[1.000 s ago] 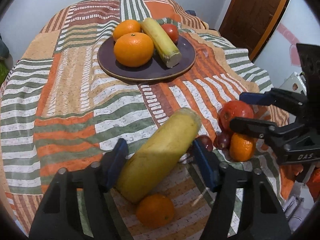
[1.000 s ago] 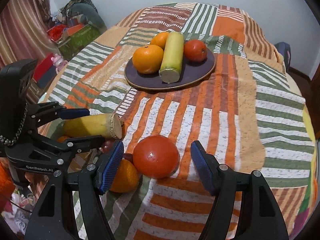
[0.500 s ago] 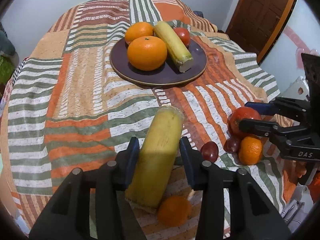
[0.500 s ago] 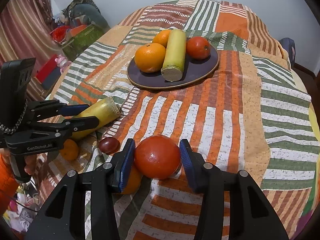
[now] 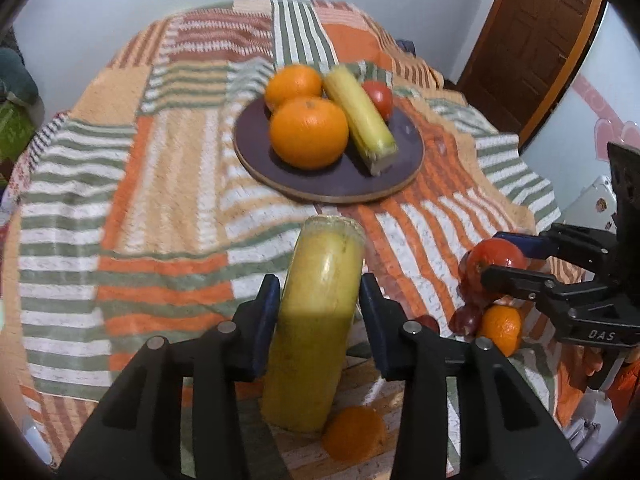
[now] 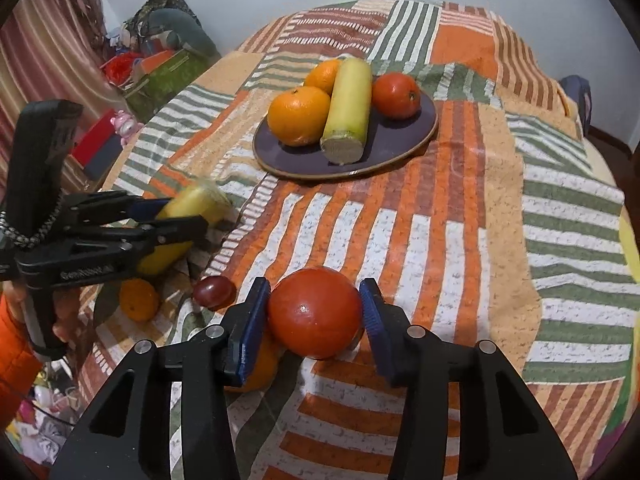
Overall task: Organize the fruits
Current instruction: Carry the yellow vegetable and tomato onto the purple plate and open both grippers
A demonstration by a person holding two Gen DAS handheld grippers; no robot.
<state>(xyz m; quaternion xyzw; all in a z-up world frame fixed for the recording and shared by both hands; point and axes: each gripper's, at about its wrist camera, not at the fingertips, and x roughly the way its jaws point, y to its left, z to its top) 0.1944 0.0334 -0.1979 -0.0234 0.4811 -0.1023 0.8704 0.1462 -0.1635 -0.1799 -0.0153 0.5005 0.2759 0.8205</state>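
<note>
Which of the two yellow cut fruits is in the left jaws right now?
The near yellow fruit, off the plate, tilted up between the left gripper pads. The other yellow fruit lies on the plate between the oranges and a red fruit.

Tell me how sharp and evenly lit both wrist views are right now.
Left wrist view: motion blur softens the dark purple plate and striped patchwork cloth; shadow covers the lower half of the long yellow-green fruit in the left claw. Right wrist view: sharper, with a small glare spot on the round red fruit; fisheye bending in both.
</note>
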